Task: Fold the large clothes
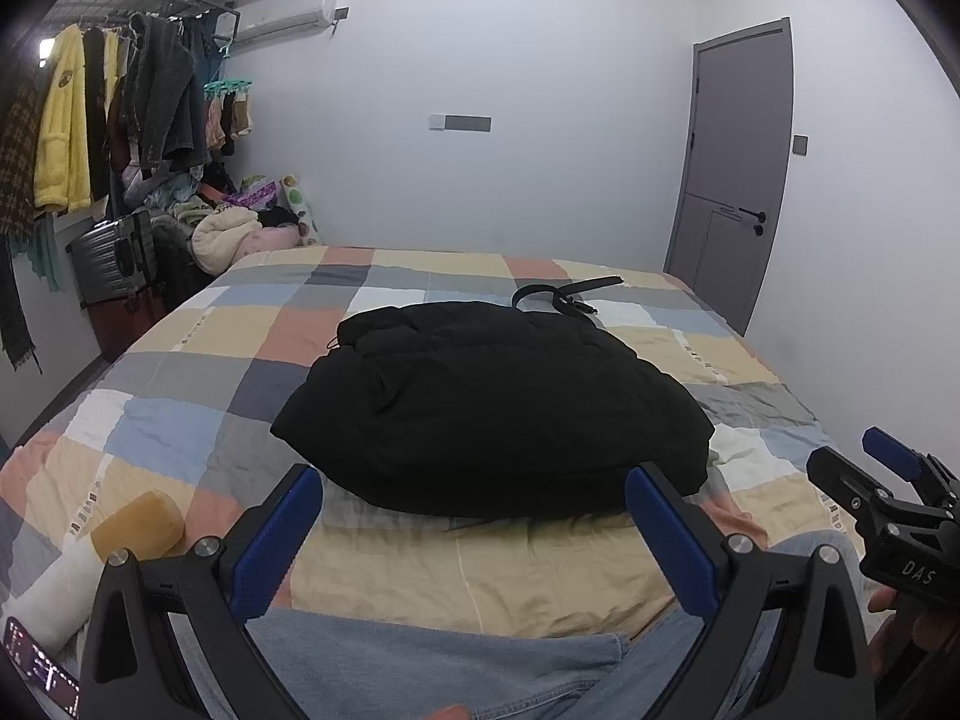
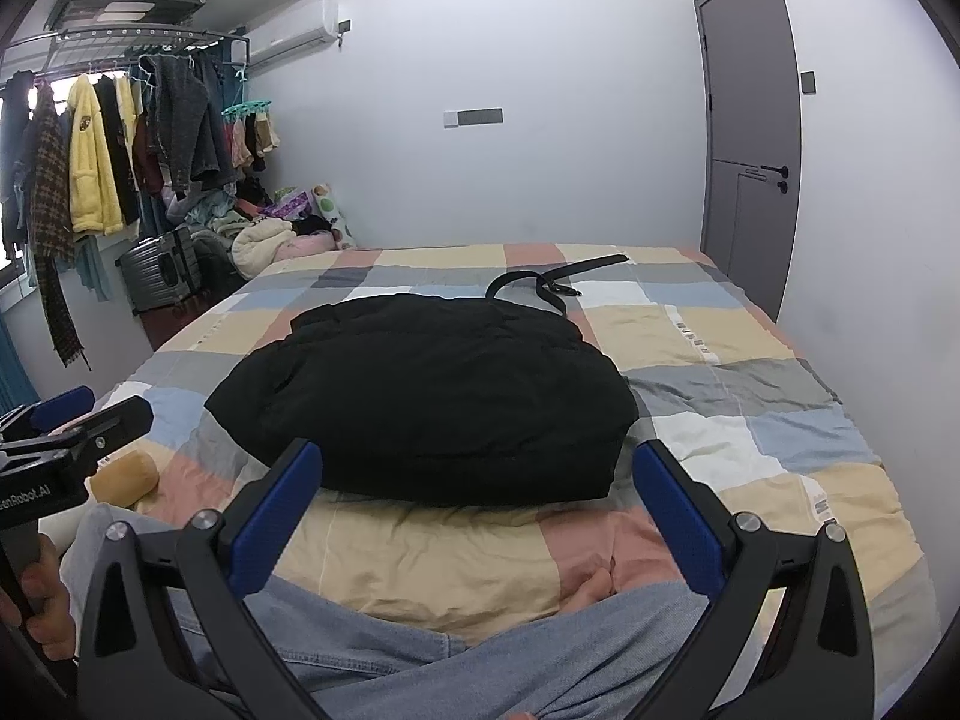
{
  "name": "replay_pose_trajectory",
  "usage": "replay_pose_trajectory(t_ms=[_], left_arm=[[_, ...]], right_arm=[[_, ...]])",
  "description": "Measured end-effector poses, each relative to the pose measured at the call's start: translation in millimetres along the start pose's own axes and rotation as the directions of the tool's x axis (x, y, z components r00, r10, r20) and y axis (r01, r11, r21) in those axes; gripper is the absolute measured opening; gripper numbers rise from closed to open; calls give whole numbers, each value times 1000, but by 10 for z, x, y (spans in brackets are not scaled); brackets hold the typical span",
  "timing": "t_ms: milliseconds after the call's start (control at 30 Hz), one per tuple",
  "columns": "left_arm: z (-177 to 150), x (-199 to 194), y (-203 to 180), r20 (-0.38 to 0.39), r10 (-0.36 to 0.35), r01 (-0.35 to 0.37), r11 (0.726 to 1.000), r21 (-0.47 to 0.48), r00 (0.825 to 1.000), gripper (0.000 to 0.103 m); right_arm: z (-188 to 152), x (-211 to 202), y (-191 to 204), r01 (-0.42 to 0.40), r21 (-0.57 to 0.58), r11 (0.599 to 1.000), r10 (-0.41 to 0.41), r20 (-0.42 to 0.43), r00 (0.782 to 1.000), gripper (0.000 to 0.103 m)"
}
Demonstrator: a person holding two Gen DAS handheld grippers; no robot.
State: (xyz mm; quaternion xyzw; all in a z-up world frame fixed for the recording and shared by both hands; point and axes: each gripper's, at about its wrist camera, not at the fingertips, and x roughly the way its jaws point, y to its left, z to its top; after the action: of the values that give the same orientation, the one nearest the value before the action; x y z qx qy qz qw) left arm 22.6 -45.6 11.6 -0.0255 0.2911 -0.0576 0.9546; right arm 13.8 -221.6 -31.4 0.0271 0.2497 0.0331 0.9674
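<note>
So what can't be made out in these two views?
- Black jacket: how it is folded, sleeves and underside hidden in its own dark bulk, both views.
- Belt: near part hidden behind the jacket.
- Phone: cut by the left wrist edge, screen text too small.

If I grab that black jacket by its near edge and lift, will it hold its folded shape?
Probably not. The black jacket looks puffy and soft, so it should sag and unfold. It likely feels light for its bulk, and its smooth shell may slip between the pads.
</note>
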Motion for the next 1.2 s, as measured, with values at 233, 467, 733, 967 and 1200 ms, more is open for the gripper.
replay_pose_trajectory(t_ms=[233, 467, 733, 967, 1200], left_arm=[[-22, -5, -3, -3, -6, 6, 1000, -2, 1000, 102], [-23, -5, 2, -4, 3, -3, 1000, -2, 1000, 102], [-20, -16, 0, -6, 0, 0, 1000, -3, 1000, 102], [-12, -29, -1, -3, 0, 0, 1000, -2, 1000, 102], [-5, -36, -2, -2, -5, 5, 1000, 0, 1000, 102]], right_arm=[[-5, -4, -7, 2, 5, 1000, -2, -3, 1000, 103], [-4, -11, -9, 5, 6, 1000, -5, -3, 1000, 103], [-10, -19, -1, 7, 8, 1000, -7, -4, 1000, 103], [-15, -25, -6, 9, 11, 1000, -9, -11, 1000, 103], [-40, -40, 21, 19, 15, 1000, -19, -12, 1000, 103]])
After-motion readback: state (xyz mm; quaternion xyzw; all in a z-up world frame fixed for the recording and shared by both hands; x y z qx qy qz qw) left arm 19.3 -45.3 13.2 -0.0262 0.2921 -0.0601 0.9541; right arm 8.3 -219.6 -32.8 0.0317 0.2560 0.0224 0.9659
